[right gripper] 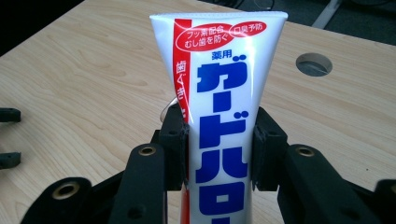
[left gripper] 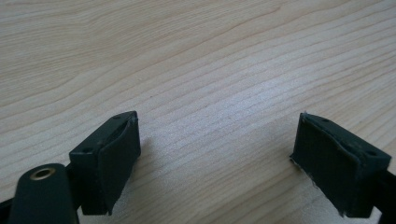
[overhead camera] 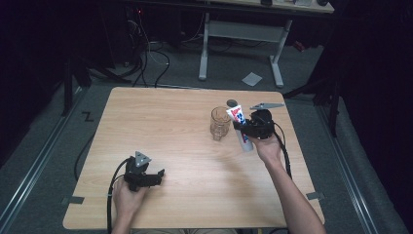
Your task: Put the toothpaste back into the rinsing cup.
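Note:
My right gripper [overhead camera: 242,126] is shut on a white toothpaste tube [overhead camera: 240,127] with red and blue print, held off the table just right of a clear glass mug [overhead camera: 219,124]. In the right gripper view the tube [right gripper: 219,116] stands upright, crimped end up, with both black pads [right gripper: 176,140] pressed on its sides. My left gripper [overhead camera: 159,174] rests low at the table's front left, open, nothing between its fingers. The left gripper view looks at bare wood between the wide-apart pads [left gripper: 114,158].
The wooden table [overhead camera: 160,122] has a round cable hole [overhead camera: 232,103] behind the mug, also seen past the tube as a hole [right gripper: 314,64]. A grey plate [overhead camera: 266,105] tops the right gripper. A white desk frame [overhead camera: 241,39] and floor cables lie beyond the table.

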A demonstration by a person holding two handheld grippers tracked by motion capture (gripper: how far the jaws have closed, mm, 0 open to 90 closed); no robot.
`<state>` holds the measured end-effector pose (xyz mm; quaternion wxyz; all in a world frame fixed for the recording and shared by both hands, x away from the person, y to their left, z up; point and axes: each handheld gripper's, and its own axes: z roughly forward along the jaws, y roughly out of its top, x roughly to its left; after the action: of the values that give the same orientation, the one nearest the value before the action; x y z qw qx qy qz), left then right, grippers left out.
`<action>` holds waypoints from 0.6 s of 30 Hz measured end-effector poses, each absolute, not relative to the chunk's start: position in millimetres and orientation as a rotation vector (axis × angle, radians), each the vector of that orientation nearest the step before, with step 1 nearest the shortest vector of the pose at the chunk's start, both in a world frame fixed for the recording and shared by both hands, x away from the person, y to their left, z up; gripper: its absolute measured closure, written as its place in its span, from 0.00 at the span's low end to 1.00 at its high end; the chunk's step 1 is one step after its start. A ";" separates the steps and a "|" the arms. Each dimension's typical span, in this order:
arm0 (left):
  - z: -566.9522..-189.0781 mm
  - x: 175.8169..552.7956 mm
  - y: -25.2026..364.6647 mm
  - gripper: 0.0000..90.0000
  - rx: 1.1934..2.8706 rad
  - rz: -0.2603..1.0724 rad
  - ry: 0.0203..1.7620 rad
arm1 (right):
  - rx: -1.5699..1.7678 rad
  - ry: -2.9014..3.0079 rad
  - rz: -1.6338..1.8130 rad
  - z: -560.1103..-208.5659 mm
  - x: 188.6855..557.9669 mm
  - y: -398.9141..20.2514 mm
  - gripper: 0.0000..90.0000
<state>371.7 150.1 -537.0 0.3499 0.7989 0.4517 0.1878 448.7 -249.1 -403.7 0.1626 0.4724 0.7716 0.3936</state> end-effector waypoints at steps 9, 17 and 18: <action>-537.0 371.7 150.1 0.17 2.070 0.486 1.170 | 1.332 2.221 1.135 -396.0 453.9 -245.4 0.71; -537.1 371.7 150.1 0.17 2.070 0.486 1.170 | 1.325 2.178 1.155 -398.6 460.6 -247.3 0.71; -537.1 371.7 150.1 0.17 2.070 0.486 1.170 | 1.335 2.174 1.161 -398.9 461.6 -247.9 0.71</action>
<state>371.7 150.1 -537.1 0.3500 0.7990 0.4516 0.1877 461.6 -247.9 -398.9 0.1688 0.4694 0.7646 0.4082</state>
